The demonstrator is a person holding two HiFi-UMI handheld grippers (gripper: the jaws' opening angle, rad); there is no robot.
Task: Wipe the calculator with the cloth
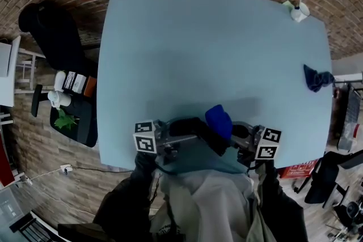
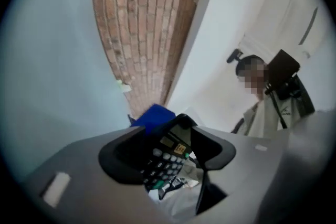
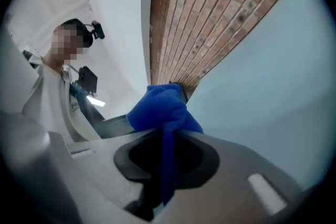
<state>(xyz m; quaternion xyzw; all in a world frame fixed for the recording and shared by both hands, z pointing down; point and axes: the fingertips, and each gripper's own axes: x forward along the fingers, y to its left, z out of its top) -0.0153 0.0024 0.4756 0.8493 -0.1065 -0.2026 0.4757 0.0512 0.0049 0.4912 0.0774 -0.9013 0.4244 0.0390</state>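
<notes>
Pale blue table (image 1: 215, 48) fills the view, and off its left edge a dark tray (image 1: 85, 132) carries a green sprig (image 1: 66, 121). At the near edge, the left gripper (image 2: 173, 147) has its jaws wide on the calculator (image 2: 167, 159), keys showing, clear of the table. The right gripper (image 3: 165, 152) pinches the blue cloth (image 3: 160, 107) narrowly, bunched just against the calculator's far end. A darker cloth (image 1: 316, 77) lies far right.

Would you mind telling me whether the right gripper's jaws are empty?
No, the right gripper has a blue cloth pinched between its jaws.
</notes>
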